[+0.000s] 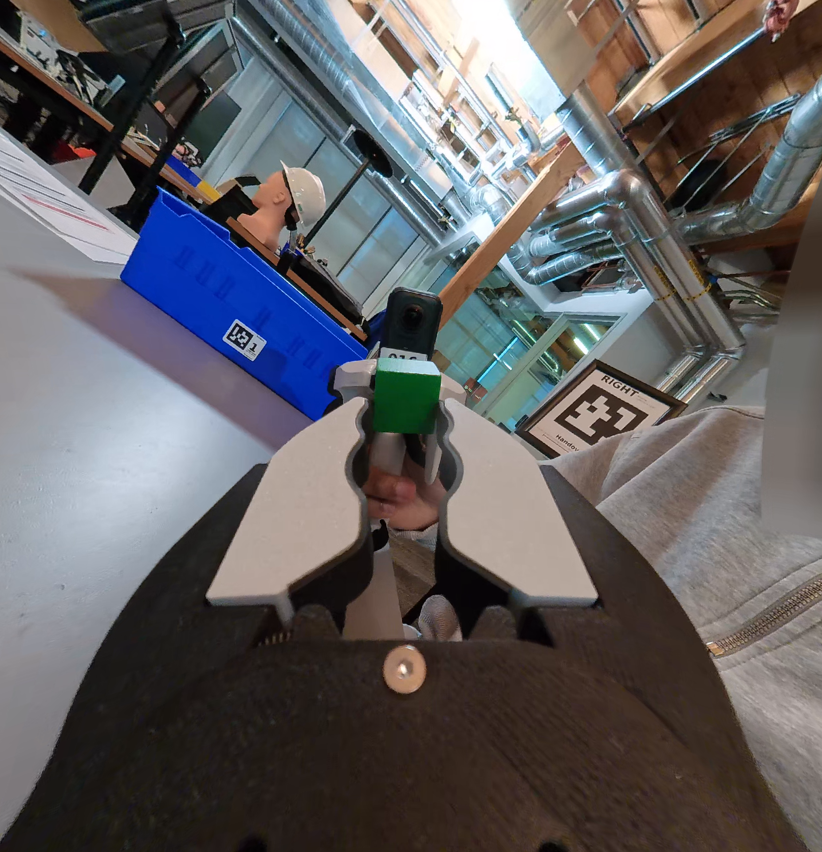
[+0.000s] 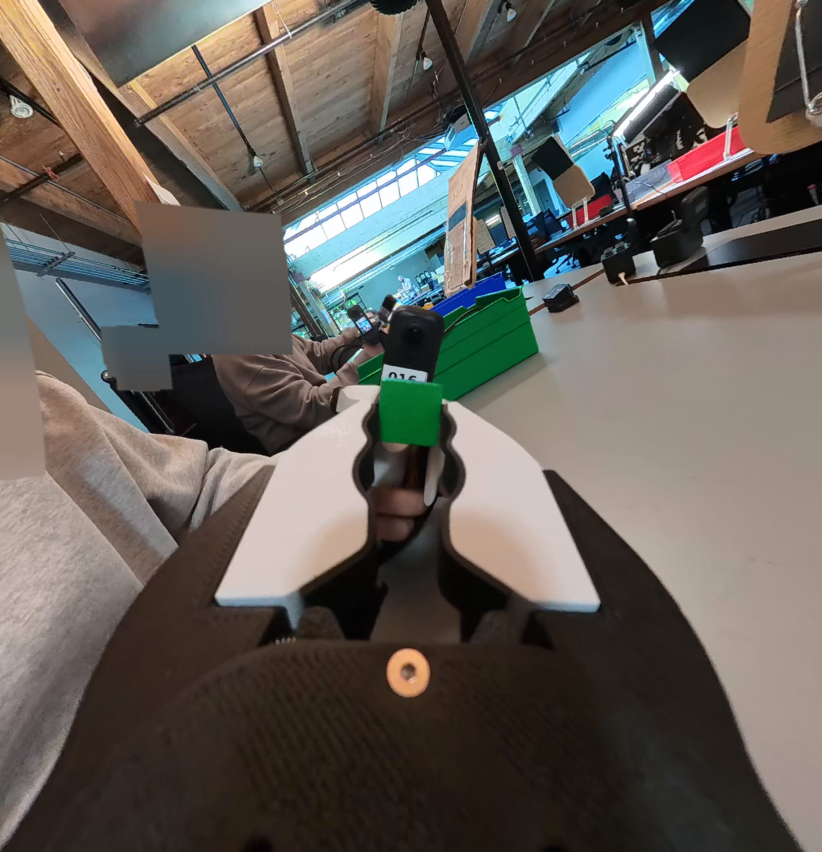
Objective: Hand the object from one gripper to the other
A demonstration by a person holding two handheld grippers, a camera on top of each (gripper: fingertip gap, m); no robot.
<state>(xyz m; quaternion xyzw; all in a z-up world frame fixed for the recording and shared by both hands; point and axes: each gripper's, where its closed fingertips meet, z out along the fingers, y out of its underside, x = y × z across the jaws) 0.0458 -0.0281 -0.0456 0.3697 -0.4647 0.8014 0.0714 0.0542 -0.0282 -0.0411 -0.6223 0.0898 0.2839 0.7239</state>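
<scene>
Green block (image 1: 405,402): smooth, painted, with a slight sheen. Left gripper (image 1: 405,415): fingers (image 1: 316,498) of matt grey plastic, finely grained; body of black, ribbed, layered plastic with a bright metal screw (image 1: 404,669). Right gripper (image 2: 409,422): the same finishes. Table (image 2: 653,415): smooth, matt, pale grey. Blue bin (image 1: 224,286) and green bin (image 2: 487,343): glossy moulded plastic. Sleeve (image 1: 722,530): grey knit cloth. Ducts (image 1: 630,203): ribbed bright metal. Ceiling (image 2: 335,83): bare wood.

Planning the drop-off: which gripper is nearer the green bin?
Left, slightly. Both clamp the block; the left gripper is on the side toward the green bin, which lies just behind it, the right gripper on the opposite side.
</scene>
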